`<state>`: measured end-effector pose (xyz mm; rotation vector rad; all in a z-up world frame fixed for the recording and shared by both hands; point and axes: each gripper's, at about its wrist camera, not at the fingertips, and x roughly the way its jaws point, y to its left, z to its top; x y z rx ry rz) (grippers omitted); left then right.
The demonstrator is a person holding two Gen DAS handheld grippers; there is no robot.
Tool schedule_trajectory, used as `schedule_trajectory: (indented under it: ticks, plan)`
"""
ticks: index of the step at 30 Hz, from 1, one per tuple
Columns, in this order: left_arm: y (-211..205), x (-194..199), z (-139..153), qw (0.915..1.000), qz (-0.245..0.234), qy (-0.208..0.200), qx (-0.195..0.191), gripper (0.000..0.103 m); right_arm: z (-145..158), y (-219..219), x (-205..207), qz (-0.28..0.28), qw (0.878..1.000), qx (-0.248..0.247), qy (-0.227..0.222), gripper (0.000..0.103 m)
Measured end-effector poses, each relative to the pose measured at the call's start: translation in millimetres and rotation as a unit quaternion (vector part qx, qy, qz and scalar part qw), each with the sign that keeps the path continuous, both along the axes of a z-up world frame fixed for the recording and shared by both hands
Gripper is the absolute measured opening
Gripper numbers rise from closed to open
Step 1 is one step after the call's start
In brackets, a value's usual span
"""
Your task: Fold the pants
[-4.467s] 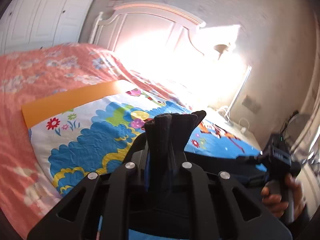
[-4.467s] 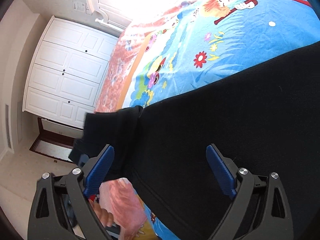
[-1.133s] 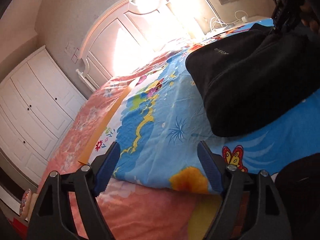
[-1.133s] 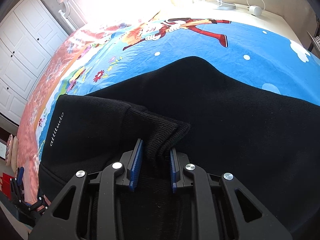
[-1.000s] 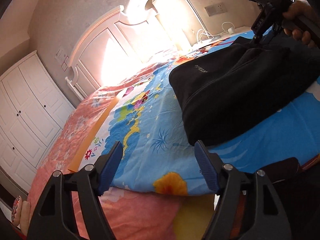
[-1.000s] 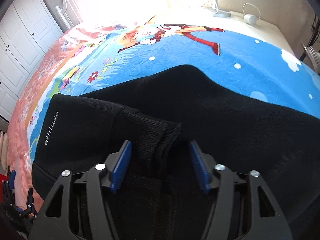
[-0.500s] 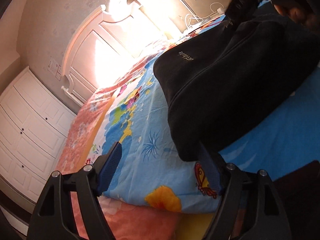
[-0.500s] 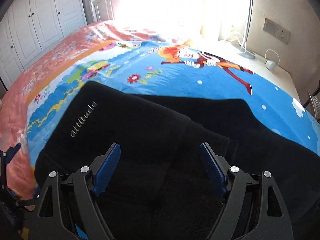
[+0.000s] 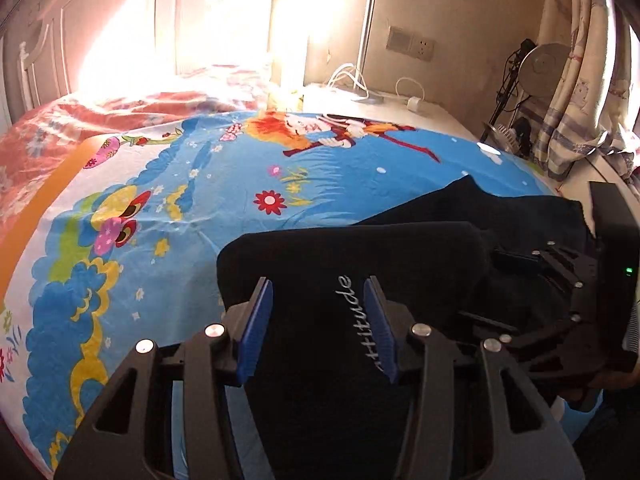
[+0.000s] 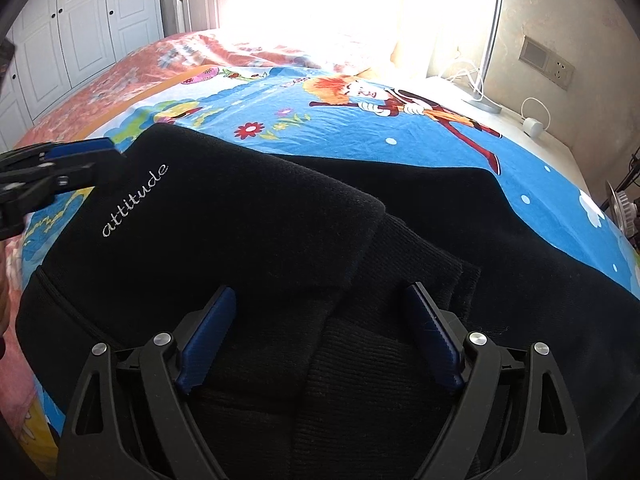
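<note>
Across the lower middle of both frames, the soft black folded pants [image 10: 280, 216] with white "attitude" lettering lie on the bright blue cartoon bedsheet [image 9: 224, 184]. Left gripper [image 9: 318, 322] and right gripper [image 10: 320, 336] hover over them, jaws wide, holding nothing.

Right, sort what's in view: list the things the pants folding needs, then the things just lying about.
Needed for the job:
- black knit pants with white "attitude" lettering
- left gripper, open
- right gripper, open
- blue cartoon-print bedsheet under the pants

Just lying about:
- white charger plug with cable
- white wardrobe doors
- checked curtain
</note>
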<state>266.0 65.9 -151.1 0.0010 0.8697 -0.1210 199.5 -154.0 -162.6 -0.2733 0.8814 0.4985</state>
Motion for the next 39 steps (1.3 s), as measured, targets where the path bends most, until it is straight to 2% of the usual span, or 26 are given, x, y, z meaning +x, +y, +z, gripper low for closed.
schedule_trajectory:
  ticks: [1,2,3,4,5,7,9,10,11,12,13,14,15,16,17,18,21,23,25,27,29,31,33,35,37,39]
  plan:
    - [7.4,16.4,-5.9,0.9991,0.021,0.002,0.038,0.045,-0.4,0.3,-0.2,0.000,1.000,0.000,0.000,0.084]
    - [22.3,28.6,-6.8,0.9969,0.058,0.001,0.054,0.062,-0.3,0.3,-0.2,0.001,1.000,0.001,0.000,0.084]
    - [39.8,32.9,-1.7,0.9943,0.102,-0.006,0.032,0.062,-0.3,0.2,-0.3,0.001,1.000,0.002,0.000,0.084]
    - [53.6,30.8,6.0,0.9893,0.145,-0.016,0.014,0.050,-0.2,0.1,-0.2,0.001,1.000,0.003,0.000,0.085]
    - [59.2,25.5,14.2,0.9877,0.153,-0.029,-0.012,0.048,-0.7,-0.3,-0.4,0.001,1.000,0.004,0.000,0.085]
    - [49.0,10.4,24.7,0.9918,0.098,-0.051,-0.064,0.048,-1.0,0.2,-0.4,0.001,1.000,0.004,0.000,0.086]
    - [27.6,-0.6,19.1,0.9933,0.009,-0.036,-0.109,0.052,-1.1,0.8,-1.2,0.000,1.000,0.003,-0.002,0.086]
    - [17.1,-1.6,9.3,0.9951,-0.010,-0.026,-0.095,0.053,-1.2,0.6,-1.6,0.000,1.000,0.003,-0.002,0.086]
    - [11.1,2.0,-4.9,0.9995,0.011,-0.011,-0.028,0.053,-1.2,0.7,-1.8,0.000,1.000,0.004,-0.002,0.086]
    - [10.6,6.1,-17.7,0.9962,0.065,0.000,0.059,0.059,-0.9,0.8,-1.5,0.002,1.000,0.003,-0.002,0.086]
    - [20.4,3.3,-18.0,0.9897,0.118,-0.008,0.081,0.086,-0.2,0.3,-1.5,0.003,1.000,0.005,-0.001,0.086]
    - [32.6,-7.0,-7.9,0.9854,0.160,-0.030,0.049,0.077,1.6,-2.6,-0.8,0.005,1.000,0.013,0.005,0.086]
    - [42.3,-20.6,4.4,0.9822,0.182,-0.048,0.002,0.074,4.6,-8.0,0.4,0.009,0.999,0.028,0.018,0.086]
    - [46.7,-36.7,17.0,0.9816,0.172,-0.072,-0.044,0.074,9.6,-15.7,2.4,0.012,0.998,0.046,0.037,0.086]
    - [46.8,-56.6,30.5,0.9802,0.155,-0.103,-0.067,0.075,15.5,-26.8,6.0,0.008,0.996,0.071,0.057,0.086]
    - [41.5,-78.7,43.3,0.9777,0.156,-0.135,-0.041,0.075,20.8,-39.1,11.0,-0.002,0.993,0.095,0.076,0.086]
    - [0.0,-146.7,58.8,0.9631,0.123,-0.200,0.132,0.075,24.4,-84.8,36.7,-0.085,0.977,0.144,0.132,0.086]
    - [-36.0,-183.6,45.5,0.9566,0.073,-0.194,0.204,0.075,17.3,-110.2,51.2,-0.122,0.963,0.171,0.170,0.087]
    - [-75.6,-210.8,20.7,0.9496,0.014,-0.175,0.259,0.074,6.6,-121.2,59.8,-0.126,0.951,0.190,0.208,0.087]
    - [-107.9,-222.7,-4.5,0.9322,-0.021,-0.164,0.322,0.073,4.4,-120.0,59.5,-0.105,0.946,0.211,0.223,0.088]
    - [-119.0,-217.5,-21.7,0.9195,-0.012,-0.157,0.360,0.067,5.0,-110.5,58.3,-0.080,0.945,0.215,0.233,0.088]
    - [-121.6,-207.0,-34.6,0.9137,-0.013,-0.142,0.381,0.060,4.7,-101.9,60.0,-0.075,0.950,0.201,0.227,0.088]
    - [-123.3,-200.2,-42.9,0.9047,-0.025,-0.137,0.403,0.059,4.4,-95.4,62.0,-0.065,0.954,0.191,0.223,0.090]
    - [-121.2,-188.8,-57.7,0.8969,-0.046,-0.097,0.429,0.060,4.5,-88.8,64.4,-0.058,0.957,0.180,0.219,0.089]
    - [-118.0,-184.2,-62.8,0.8769,-0.041,-0.104,0.467,0.060,4.4,-81.5,66.1,-0.051,0.960,0.169,0.217,0.069]
    - [-110.5,-176.4,-61.1,0.8704,-0.029,-0.095,0.482,0.060,5.4,-75.4,67.2,-0.043,0.961,0.162,0.220,0.057]
